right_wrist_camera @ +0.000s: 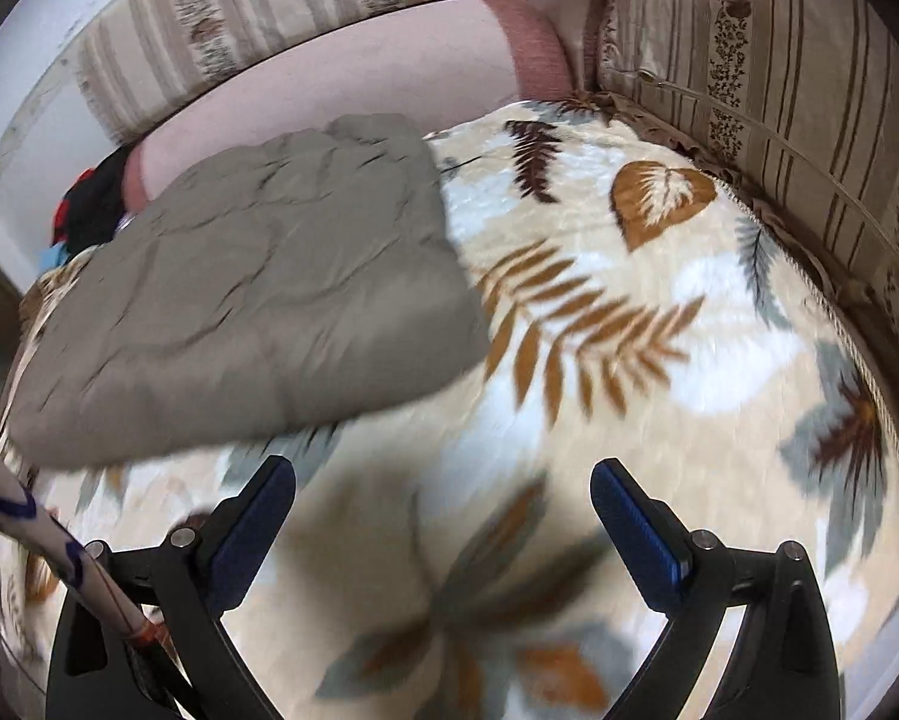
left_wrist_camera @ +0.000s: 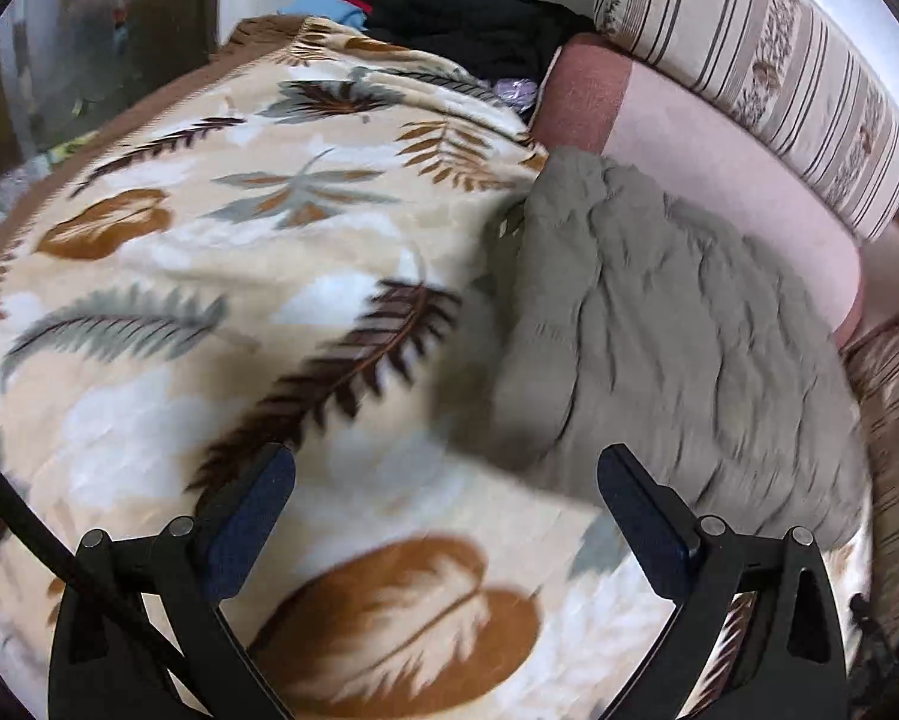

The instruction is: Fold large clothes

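Right wrist: grey garment [right_wrist_camera: 251, 294] motion-blurred, cropped left.

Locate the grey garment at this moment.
The grey garment lies folded on the leaf-print blanket, right of centre in the left wrist view and left of centre in the right wrist view, against the pink bolster.

Your left gripper [left_wrist_camera: 446, 480] has its two fingers spread wide apart with nothing between the blue pads [left_wrist_camera: 251, 525], and it points forward and downward. Your right gripper [right_wrist_camera: 443, 495] is spread just as wide, its blue pads [right_wrist_camera: 641, 540] facing each other across an empty gap, also tilted downward. Neither gripper touches anything, and both views are slightly blurred, so finer detail of the fingers cannot be made out.
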